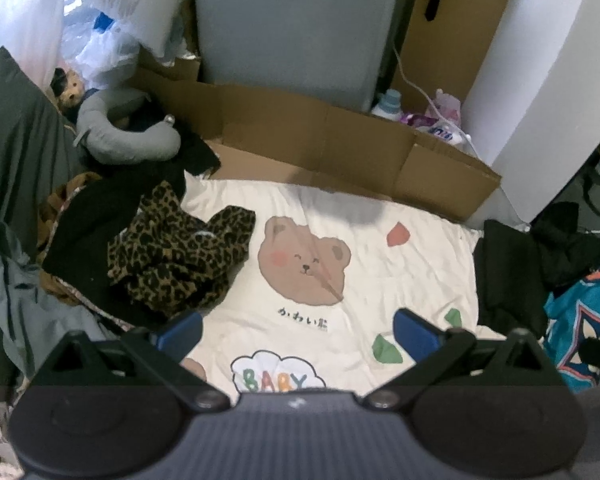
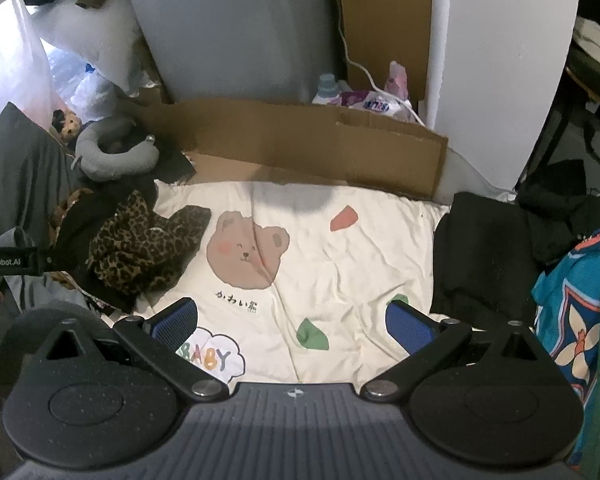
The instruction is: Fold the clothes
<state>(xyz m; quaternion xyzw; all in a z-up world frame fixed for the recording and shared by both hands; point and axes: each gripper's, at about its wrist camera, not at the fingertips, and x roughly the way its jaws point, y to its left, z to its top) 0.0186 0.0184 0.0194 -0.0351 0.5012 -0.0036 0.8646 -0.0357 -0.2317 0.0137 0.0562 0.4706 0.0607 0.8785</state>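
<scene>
left gripper (image 1: 298, 330): jaws spread wide, nothing held
right gripper (image 2: 292, 320): jaws wide apart too, nothing gripped
leopard top (image 1: 176, 256): crumpled at the blanket's (image 1: 400, 280) left edge
black clothes (image 1: 508, 276): piled far right

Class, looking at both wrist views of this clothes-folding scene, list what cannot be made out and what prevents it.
- Black clothing, both views: too dark to tell garment type or count.
- Leopard-print garment, both views: crumpled; shape unclear, lower edge hidden by the left tool.
- "BABY" cloud print, left wrist view: bottom hidden by the tool body.
- Colourful patterned fabric, right wrist view: cut off by the frame edge.
- Right tool: open, empty.
</scene>
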